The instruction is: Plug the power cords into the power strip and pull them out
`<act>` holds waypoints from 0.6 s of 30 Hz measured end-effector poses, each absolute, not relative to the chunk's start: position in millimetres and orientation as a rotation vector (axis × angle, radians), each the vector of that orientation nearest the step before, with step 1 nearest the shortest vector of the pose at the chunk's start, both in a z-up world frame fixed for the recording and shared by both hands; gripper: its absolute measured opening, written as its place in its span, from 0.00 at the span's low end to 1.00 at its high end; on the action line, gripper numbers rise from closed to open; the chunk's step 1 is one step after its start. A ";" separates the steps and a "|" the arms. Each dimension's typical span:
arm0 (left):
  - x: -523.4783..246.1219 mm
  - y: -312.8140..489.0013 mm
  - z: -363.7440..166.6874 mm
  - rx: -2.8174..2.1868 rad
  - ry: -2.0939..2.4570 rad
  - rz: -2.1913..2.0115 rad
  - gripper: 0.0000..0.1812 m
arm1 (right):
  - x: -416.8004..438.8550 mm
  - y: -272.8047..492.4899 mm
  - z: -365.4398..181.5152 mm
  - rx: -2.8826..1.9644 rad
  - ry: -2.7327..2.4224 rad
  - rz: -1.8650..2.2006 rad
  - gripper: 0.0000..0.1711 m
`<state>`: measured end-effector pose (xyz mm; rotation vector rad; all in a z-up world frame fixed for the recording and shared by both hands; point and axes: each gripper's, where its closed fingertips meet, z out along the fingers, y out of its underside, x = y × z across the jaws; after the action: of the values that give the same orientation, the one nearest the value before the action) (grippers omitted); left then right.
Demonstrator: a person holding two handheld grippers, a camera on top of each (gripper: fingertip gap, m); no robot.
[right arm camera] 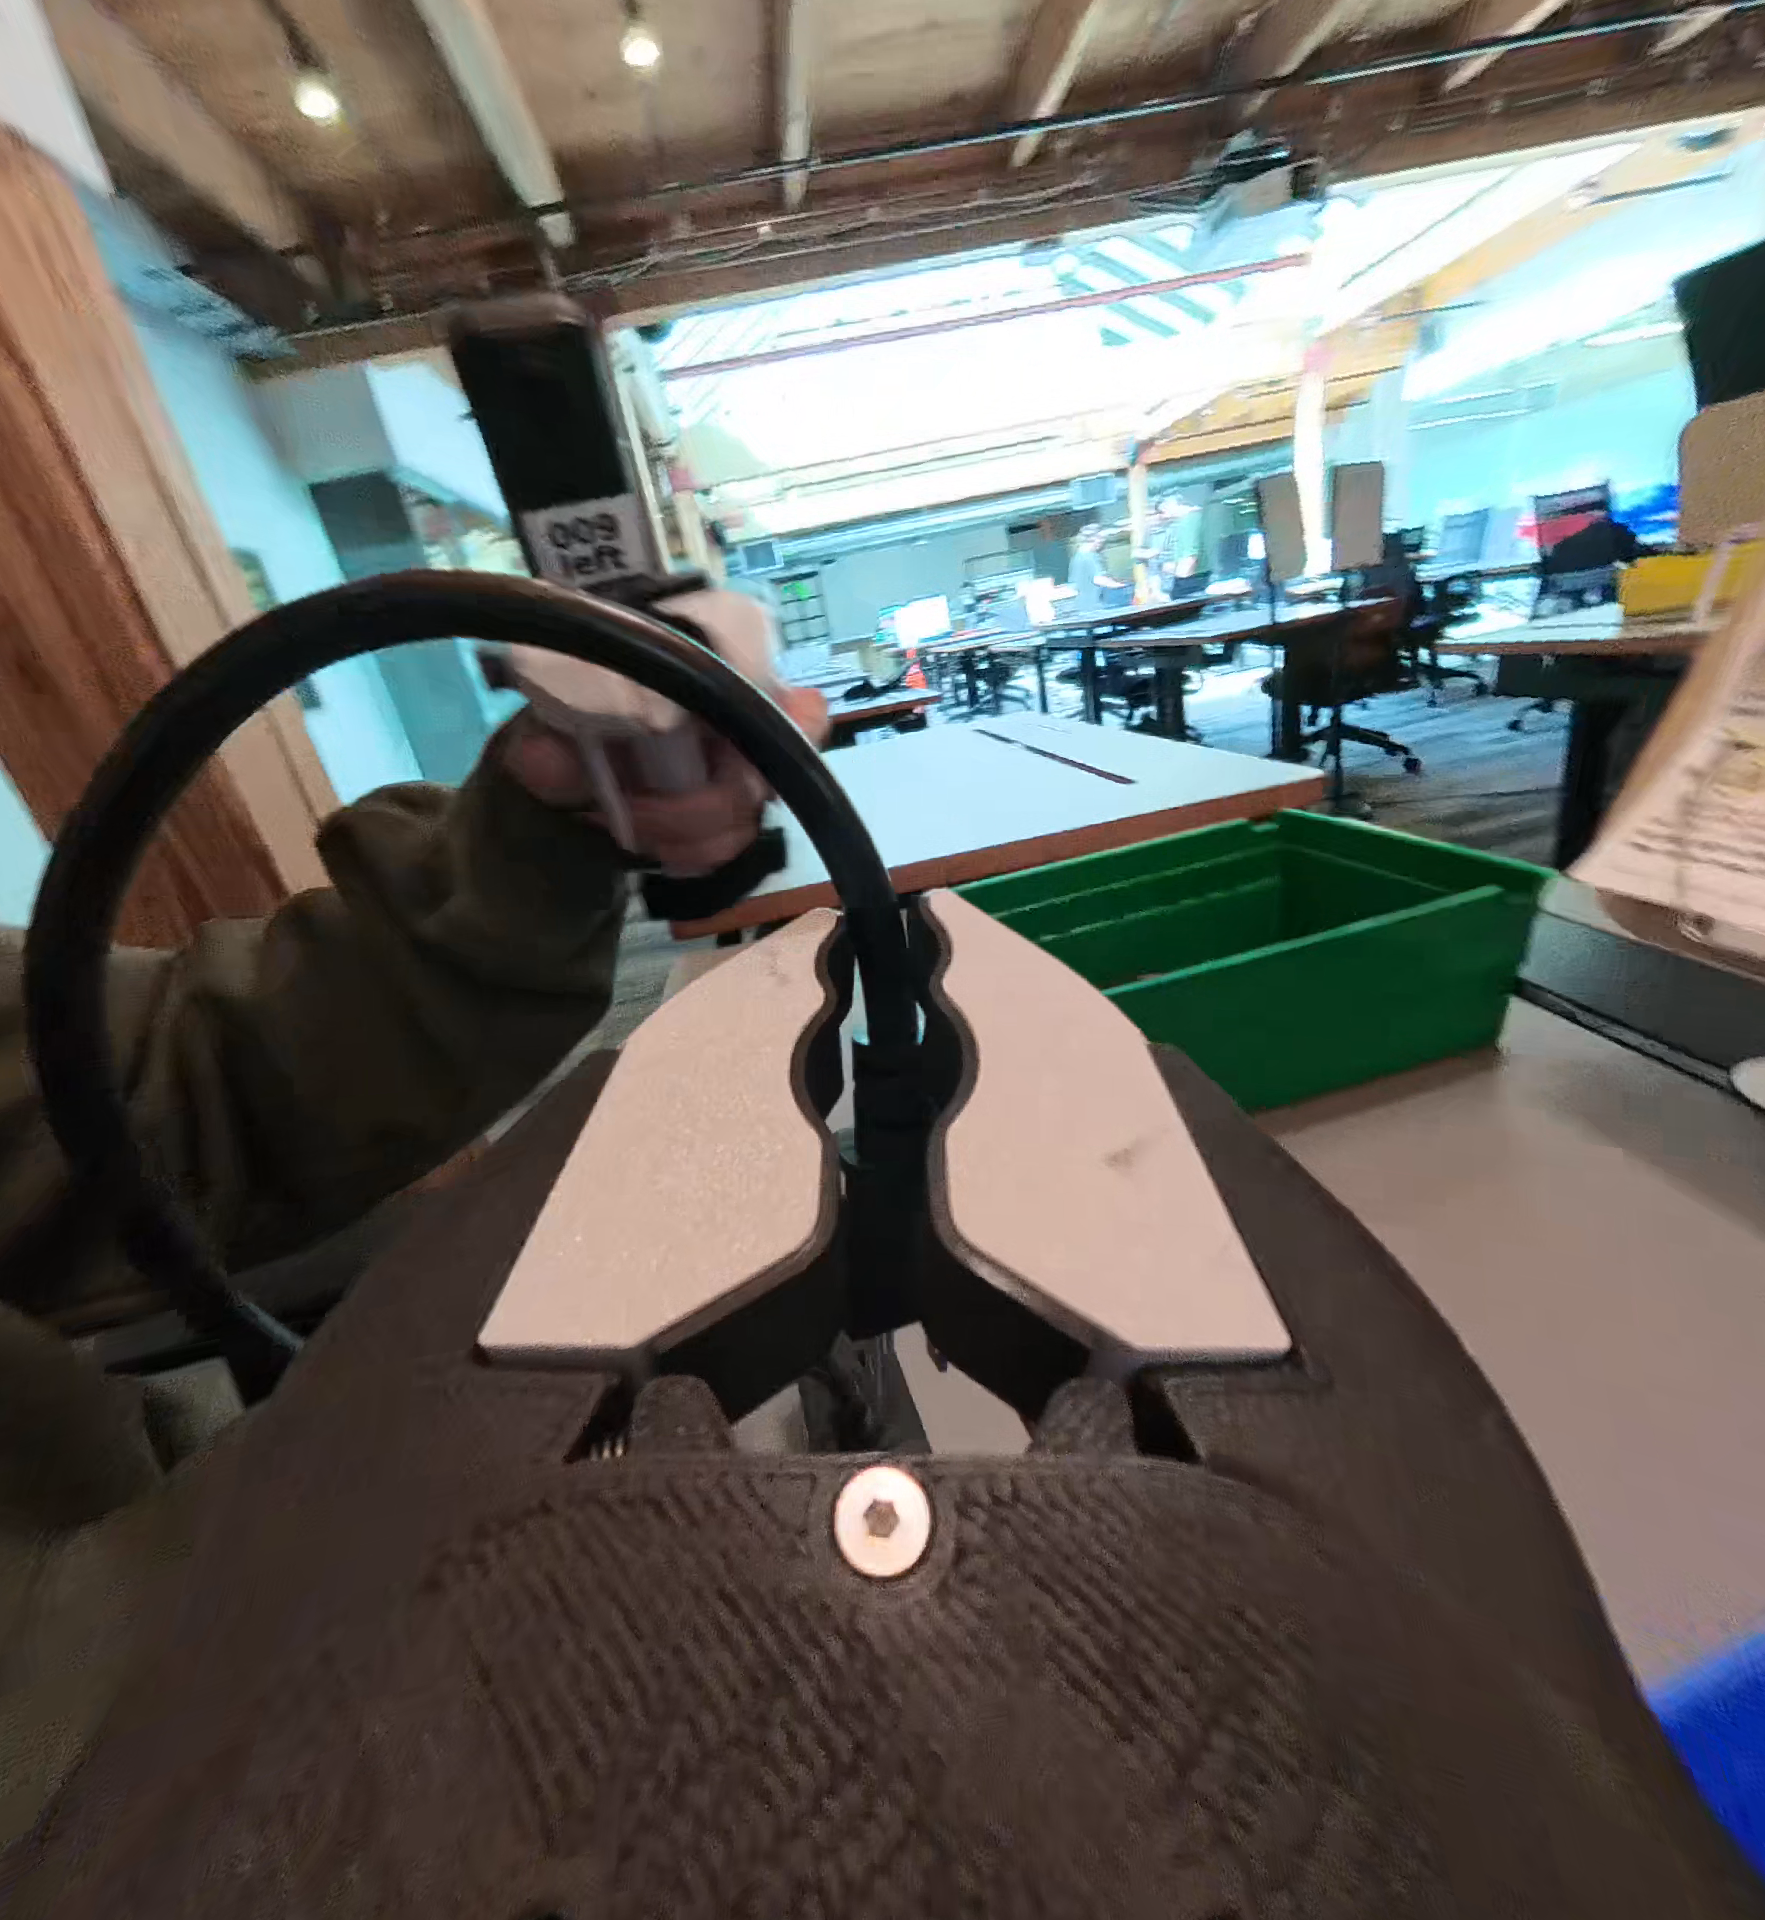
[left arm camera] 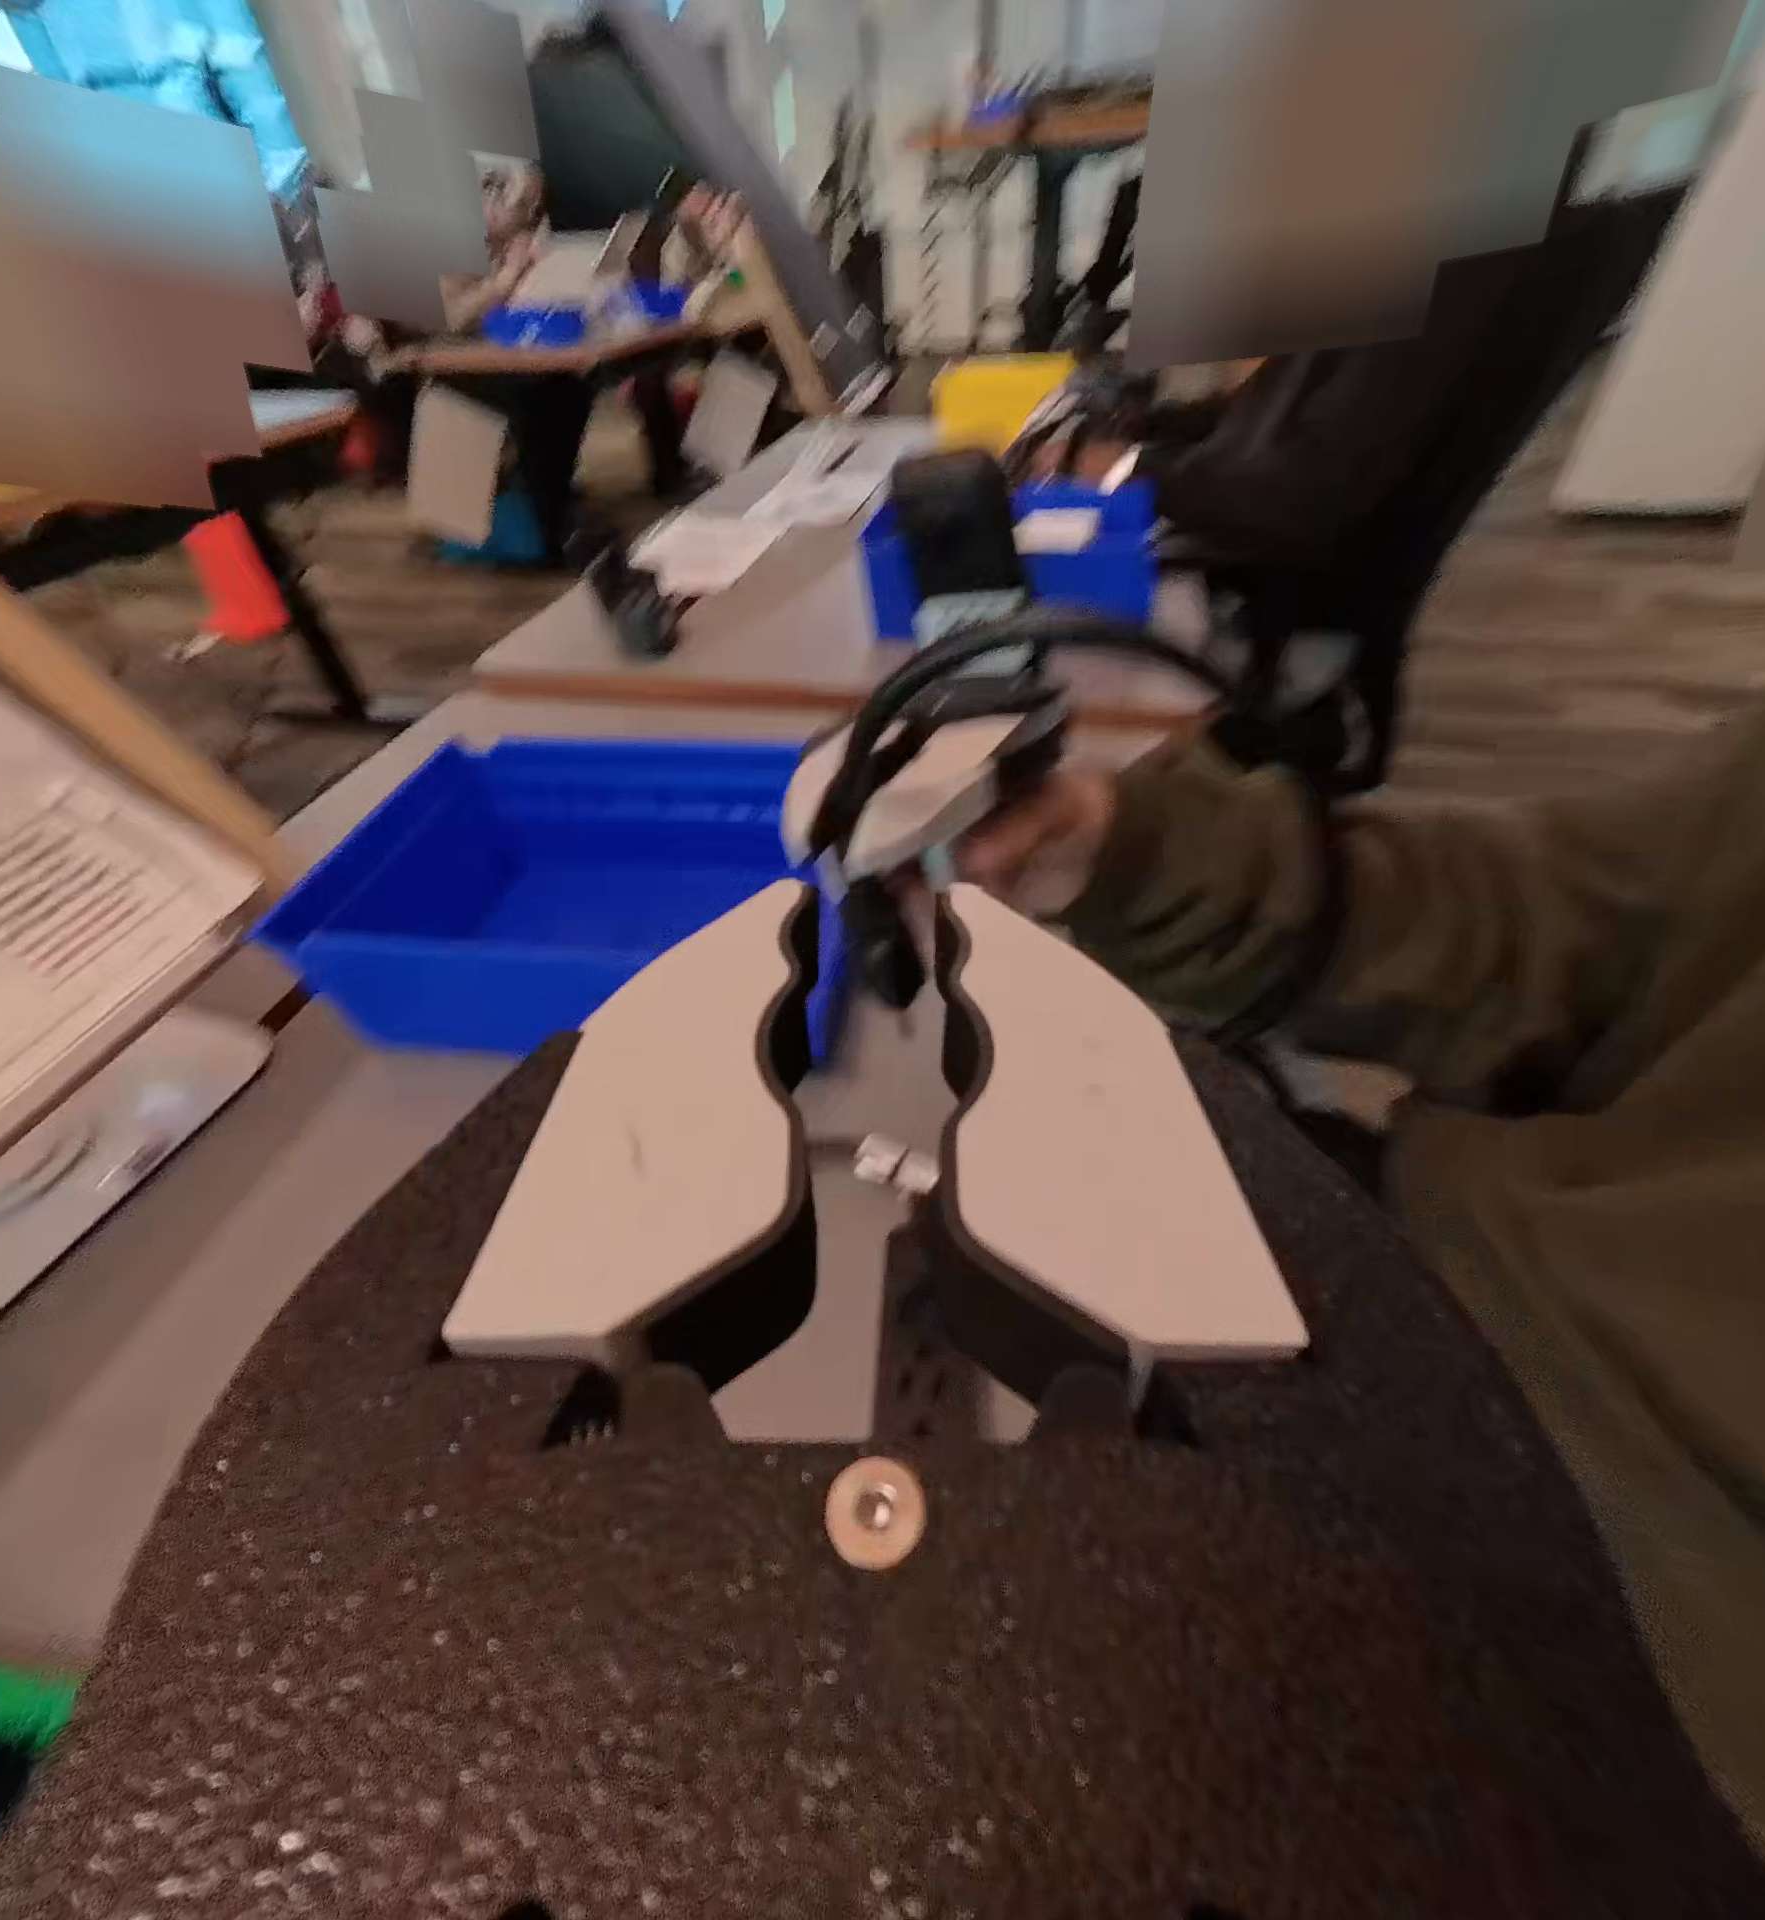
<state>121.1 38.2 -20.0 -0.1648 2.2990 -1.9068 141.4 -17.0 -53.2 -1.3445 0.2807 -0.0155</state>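
Observation:
My right gripper (right arm camera: 880,914) is shut on a black power cord (right arm camera: 338,634) at its plug end (right arm camera: 888,1132). The cord rises from the fingertips, loops over to the left and drops out of sight. My left gripper (left arm camera: 876,904) has its jaws a little apart with nothing gripped. Just past its tips, the right gripper (left arm camera: 909,821) holds the cord loop (left arm camera: 961,649), and the plug end (left arm camera: 888,961) hangs down. The left gripper also shows beyond the loop in the right wrist view (right arm camera: 649,686). No power strip is in view. Both views are blurred.
A blue bin (left arm camera: 545,894) stands on the grey table ahead of the left gripper. A green bin (right arm camera: 1273,956) stands ahead of the right gripper. A propped board with paper sheets (left arm camera: 47,904) is beside them. An olive sleeve (left arm camera: 1480,935) reaches in. A small silver piece (left arm camera: 893,1164) shows between the left fingers. Spacing between my two grippers at the tips: around 8 centimetres.

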 end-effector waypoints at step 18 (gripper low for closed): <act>96.4 10.8 -56.1 0.023 2.626 -1.949 0.20 | 73.5 37.2 6.2 -1.284 -0.195 0.274 0.06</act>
<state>96.4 10.8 -56.1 0.0230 2.6258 -1.9487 73.5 37.2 6.2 -1.2838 -0.1950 0.2742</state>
